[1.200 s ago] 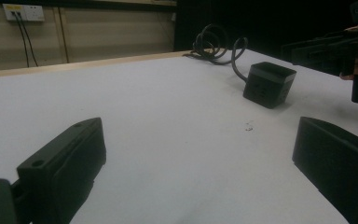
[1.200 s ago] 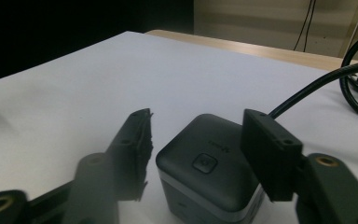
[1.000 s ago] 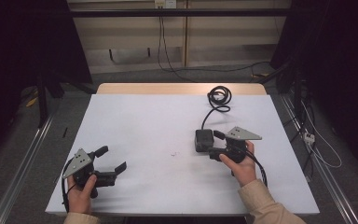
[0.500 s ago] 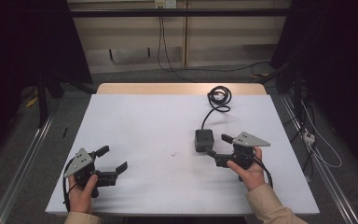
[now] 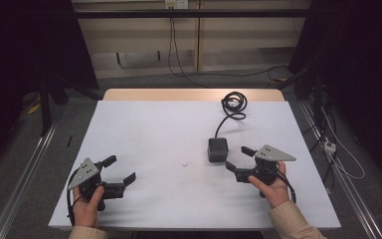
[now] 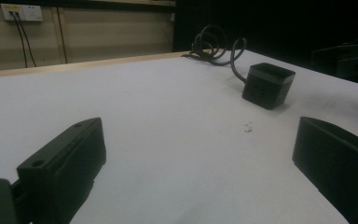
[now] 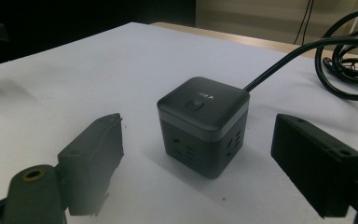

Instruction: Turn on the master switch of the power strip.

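A black cube power socket (image 5: 218, 149) stands upright on the white table (image 5: 154, 129), with a button on its top face (image 7: 203, 123). Its black cable runs back to a coil (image 5: 234, 103) near the far edge. My right gripper (image 5: 238, 159) sits just right of the cube, open, with its jaws spread to either side of the cube and short of it, touching nothing. At the table's front left my left gripper (image 5: 119, 169) is open and holds nothing. It points across at the cube (image 6: 268, 85), which is far from it.
A small speck (image 5: 185, 163) lies on the table left of the cube. Wall sockets and hanging cables (image 5: 171, 30) are behind the table. Metal rails (image 5: 25, 169) run along the floor on both sides, and loose cables (image 5: 338, 154) lie at the right.
My right gripper has drawn back from the cube, a little right and toward the person. The cube and the left gripper have stayed put.
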The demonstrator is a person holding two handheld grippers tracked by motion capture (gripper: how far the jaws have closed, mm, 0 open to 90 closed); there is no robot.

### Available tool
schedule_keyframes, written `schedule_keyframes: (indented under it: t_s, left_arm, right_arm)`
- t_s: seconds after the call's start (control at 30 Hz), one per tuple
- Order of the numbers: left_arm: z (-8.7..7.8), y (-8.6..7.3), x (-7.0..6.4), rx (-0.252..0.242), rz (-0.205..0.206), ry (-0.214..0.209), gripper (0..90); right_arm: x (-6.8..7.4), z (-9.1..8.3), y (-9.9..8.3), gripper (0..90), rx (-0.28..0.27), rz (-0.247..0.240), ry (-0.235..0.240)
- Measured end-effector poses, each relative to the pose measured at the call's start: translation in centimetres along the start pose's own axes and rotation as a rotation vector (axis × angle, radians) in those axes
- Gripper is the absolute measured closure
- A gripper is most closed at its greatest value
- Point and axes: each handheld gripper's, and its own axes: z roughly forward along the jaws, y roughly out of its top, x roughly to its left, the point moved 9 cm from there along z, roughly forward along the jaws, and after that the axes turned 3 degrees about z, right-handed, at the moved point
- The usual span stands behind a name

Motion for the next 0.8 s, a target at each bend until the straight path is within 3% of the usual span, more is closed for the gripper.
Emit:
schedule_keyframes:
  t_s: [0.8]
  left_arm:
    - [0.0, 0.0, 0.0, 0.000, 0.006, 0.002, 2.4]
  right_arm:
    - [-0.7, -1.7, -1.0, 16.5, -0.005, 0.010, -0.012]
